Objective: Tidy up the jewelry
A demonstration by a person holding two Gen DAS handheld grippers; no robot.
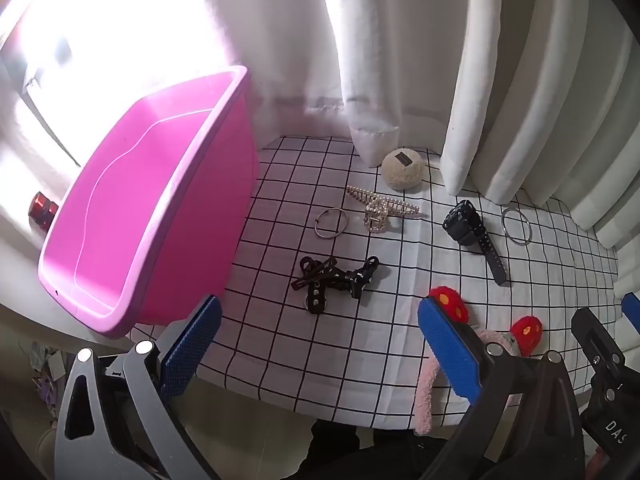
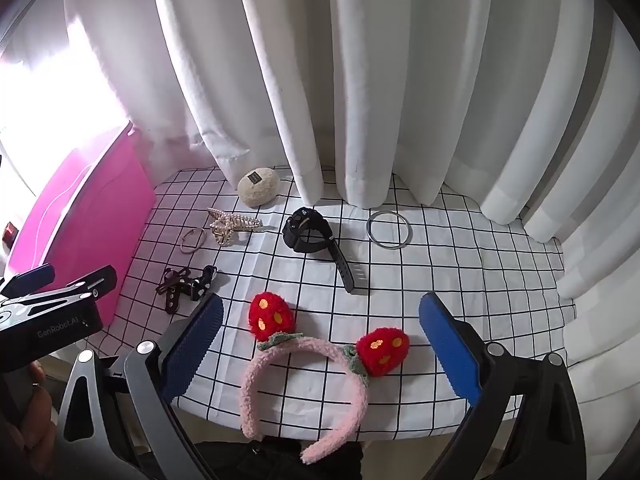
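Stood before first pickup: left gripper [image 1: 320,344] and right gripper [image 2: 322,344] spread wide, gripping nothing. Lay headband [image 2: 304,384] nearest, watch [image 2: 308,232] beyond, bin [image 1: 132,216] left of headband. Required next: descent, closure.

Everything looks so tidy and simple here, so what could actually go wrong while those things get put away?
The pink headband hangs over the table's near edge, so a nudge from the open right tool might tip it off. The thin silver bangle lies flat on the checked cloth; wide pads may slide over it or bunch the cloth. The black hair clips look tangled and could lift together.
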